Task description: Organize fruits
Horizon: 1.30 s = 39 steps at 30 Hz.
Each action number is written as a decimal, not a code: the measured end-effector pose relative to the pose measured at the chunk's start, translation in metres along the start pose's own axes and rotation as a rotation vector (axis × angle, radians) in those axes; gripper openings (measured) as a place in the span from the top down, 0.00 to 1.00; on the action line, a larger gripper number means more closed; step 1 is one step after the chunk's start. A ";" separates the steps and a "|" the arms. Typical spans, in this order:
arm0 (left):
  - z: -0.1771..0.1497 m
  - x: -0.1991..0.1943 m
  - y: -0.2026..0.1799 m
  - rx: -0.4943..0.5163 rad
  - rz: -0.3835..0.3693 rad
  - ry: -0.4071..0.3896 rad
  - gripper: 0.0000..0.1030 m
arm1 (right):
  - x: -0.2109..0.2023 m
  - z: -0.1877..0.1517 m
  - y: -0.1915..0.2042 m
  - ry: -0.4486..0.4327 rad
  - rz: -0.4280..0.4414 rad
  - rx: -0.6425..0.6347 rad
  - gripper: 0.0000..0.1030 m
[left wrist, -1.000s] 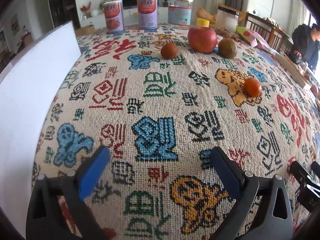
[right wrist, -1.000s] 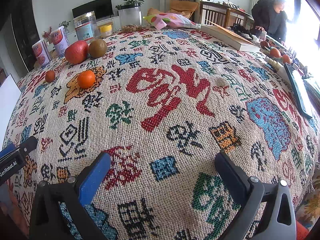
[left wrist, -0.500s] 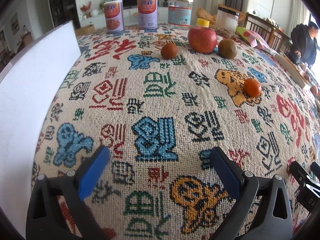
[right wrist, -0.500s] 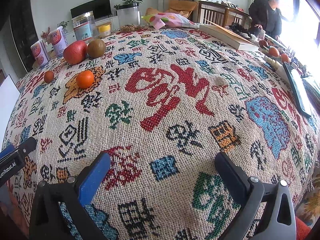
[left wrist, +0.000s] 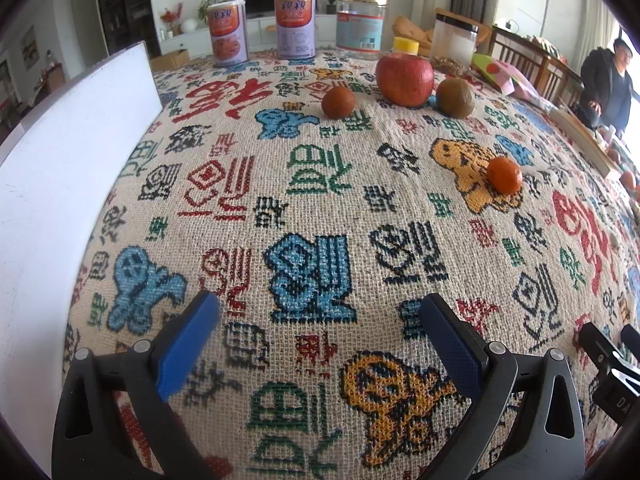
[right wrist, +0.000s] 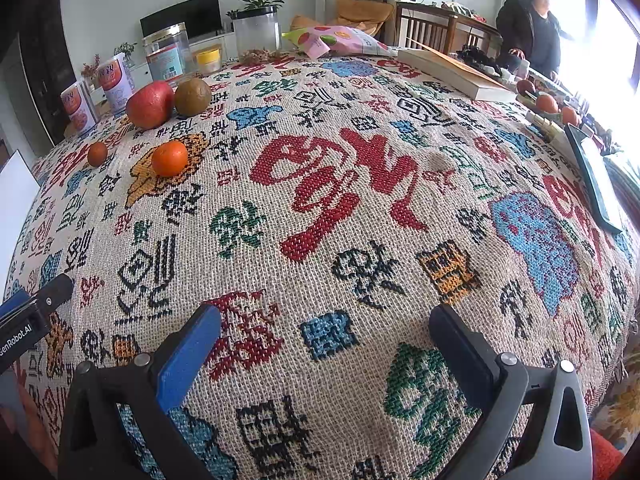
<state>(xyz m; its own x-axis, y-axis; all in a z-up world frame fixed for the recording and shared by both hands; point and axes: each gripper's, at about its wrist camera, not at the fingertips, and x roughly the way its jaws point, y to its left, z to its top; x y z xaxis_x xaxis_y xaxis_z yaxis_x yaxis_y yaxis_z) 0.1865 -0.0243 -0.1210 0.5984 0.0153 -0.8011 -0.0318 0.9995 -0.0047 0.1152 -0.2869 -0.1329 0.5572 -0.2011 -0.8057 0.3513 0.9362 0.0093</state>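
While low over tablecloth (left wrist: pixel 320 184), left claw (left wrist: pixel 320 320), right claw (right wrist: pixel 324 332) spread, empty.

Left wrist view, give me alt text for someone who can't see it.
The open, empty left gripper hovers over a patterned tablecloth. Four fruits lie far ahead: a red apple, a kiwi, a small brown fruit and an orange nearer on the right. A white board stands at left; cans and jars line the far edge.
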 end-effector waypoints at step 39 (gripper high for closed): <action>0.000 -0.001 0.001 -0.004 -0.006 -0.002 0.02 | -0.009 -0.001 -0.001 -0.030 0.027 0.019 0.00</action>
<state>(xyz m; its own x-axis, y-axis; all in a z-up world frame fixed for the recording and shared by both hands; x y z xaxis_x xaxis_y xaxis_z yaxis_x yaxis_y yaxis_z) 0.1858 -0.0238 -0.1207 0.6001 0.0093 -0.7999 -0.0314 0.9994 -0.0119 0.1092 -0.2856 -0.1262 0.5888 -0.1841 -0.7871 0.3496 0.9359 0.0426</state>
